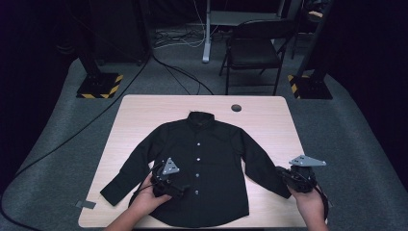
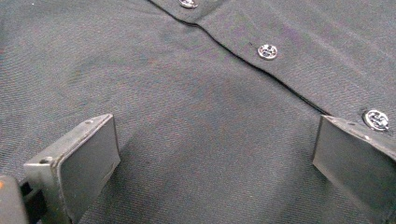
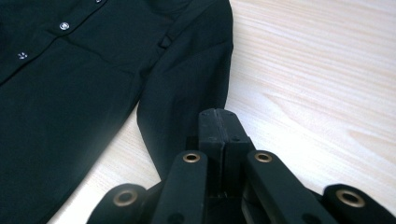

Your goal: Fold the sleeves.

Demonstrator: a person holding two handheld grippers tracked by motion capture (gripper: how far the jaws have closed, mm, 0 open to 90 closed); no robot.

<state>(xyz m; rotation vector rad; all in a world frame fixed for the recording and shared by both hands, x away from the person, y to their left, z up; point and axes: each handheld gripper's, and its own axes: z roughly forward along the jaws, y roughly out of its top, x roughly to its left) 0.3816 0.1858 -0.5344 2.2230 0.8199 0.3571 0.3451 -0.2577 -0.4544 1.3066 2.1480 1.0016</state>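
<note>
One black shirt (image 1: pixel 202 159), two tools (table (image 1: pixel 144 110))

Beyond the table (image 1: pixel 144 115), a black folding chair (image 1: pixel 252 48) on grey carpet (image 1: pixel 365 144). Two hazard-striped stand bases (image 1: pixel 100 85) flanking, cables (image 1: pixel 178 72) trailing across the floor. Grey tag (image 1: pixel 85 204) near the front left corner.

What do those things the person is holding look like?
Each hand holds a chunky black tool. The left gripper and right gripper both carry a grey three-cornered plate on top. The left one's fingers are flat, dark grey slabs with small holes. No sleeves show on the forearms.
</note>
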